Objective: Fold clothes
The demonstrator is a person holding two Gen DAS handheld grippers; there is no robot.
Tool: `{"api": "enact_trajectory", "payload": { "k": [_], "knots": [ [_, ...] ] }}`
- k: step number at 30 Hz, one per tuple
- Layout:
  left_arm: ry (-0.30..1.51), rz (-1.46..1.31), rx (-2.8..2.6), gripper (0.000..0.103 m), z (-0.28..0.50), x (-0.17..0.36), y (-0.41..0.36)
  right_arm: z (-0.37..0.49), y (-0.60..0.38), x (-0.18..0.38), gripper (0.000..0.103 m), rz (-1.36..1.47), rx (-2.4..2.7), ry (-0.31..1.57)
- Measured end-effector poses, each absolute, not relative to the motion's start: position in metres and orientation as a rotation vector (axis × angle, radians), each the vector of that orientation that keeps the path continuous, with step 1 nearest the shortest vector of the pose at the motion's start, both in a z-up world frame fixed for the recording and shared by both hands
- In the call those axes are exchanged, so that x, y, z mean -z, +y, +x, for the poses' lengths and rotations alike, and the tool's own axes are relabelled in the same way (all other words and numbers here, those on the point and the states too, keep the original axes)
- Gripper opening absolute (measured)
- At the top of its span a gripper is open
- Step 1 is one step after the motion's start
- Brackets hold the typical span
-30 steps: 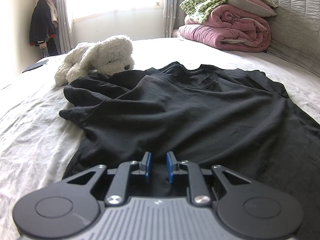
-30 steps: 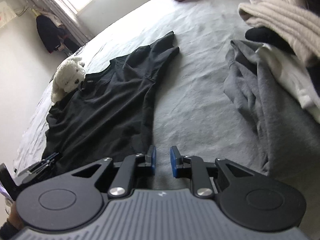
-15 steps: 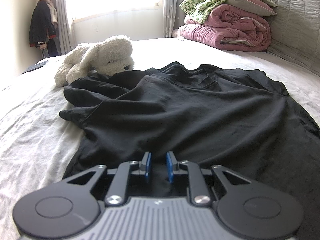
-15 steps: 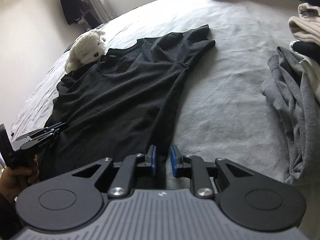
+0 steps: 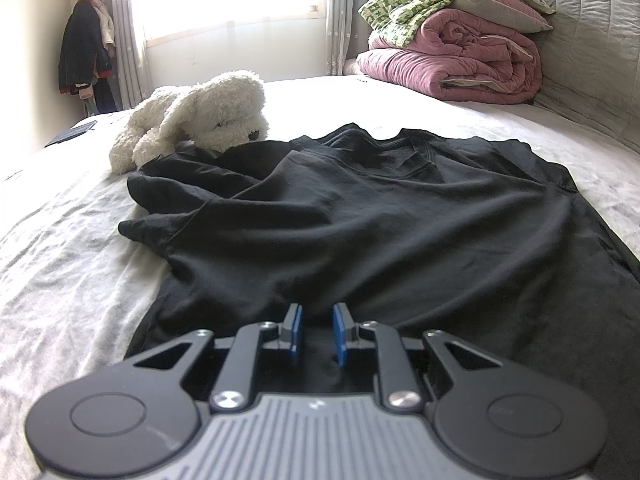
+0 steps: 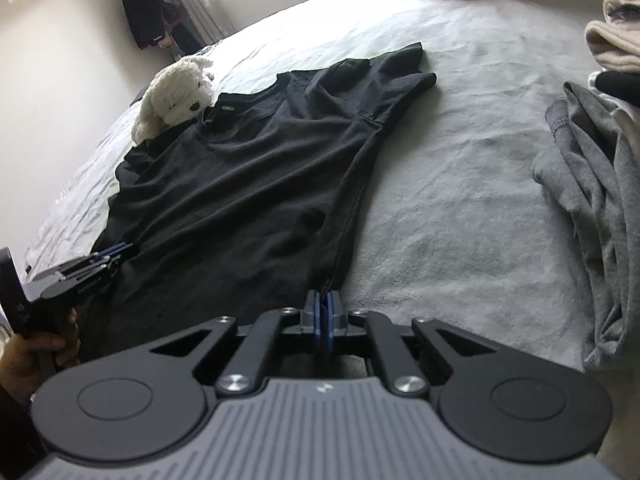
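On the pale grey bedsheet (image 6: 460,200) the black T-shirt (image 5: 380,232) lay spread nearly flat, collar toward the white plush dog (image 5: 200,116) at the far side, its left sleeve rumpled beside the toy. At the near hem the right gripper (image 6: 324,312) had its blue pads pinched together on the shirt's side seam corner, while the left gripper (image 5: 317,332) hovered over the hem's other end, jaws a narrow gap apart with dark cloth beneath and nothing clamped. Grey clothing (image 6: 592,216) lay heaped well apart to the right.
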State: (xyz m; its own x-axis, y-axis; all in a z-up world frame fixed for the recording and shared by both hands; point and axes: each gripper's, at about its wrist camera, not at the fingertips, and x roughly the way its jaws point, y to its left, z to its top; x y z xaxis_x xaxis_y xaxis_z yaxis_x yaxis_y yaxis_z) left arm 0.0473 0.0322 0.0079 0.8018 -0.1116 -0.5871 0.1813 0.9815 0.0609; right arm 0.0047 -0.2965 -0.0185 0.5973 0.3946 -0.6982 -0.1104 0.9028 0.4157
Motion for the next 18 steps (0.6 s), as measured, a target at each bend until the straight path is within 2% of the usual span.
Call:
{"api": "enact_trajectory", "payload": {
  "k": [18],
  "knots": [
    [0.616,0.105,0.167,0.018,0.047,-0.007,0.035,0.002,-0.328,0.009,0.003,0.459,-0.347,0.856]
  ]
}}
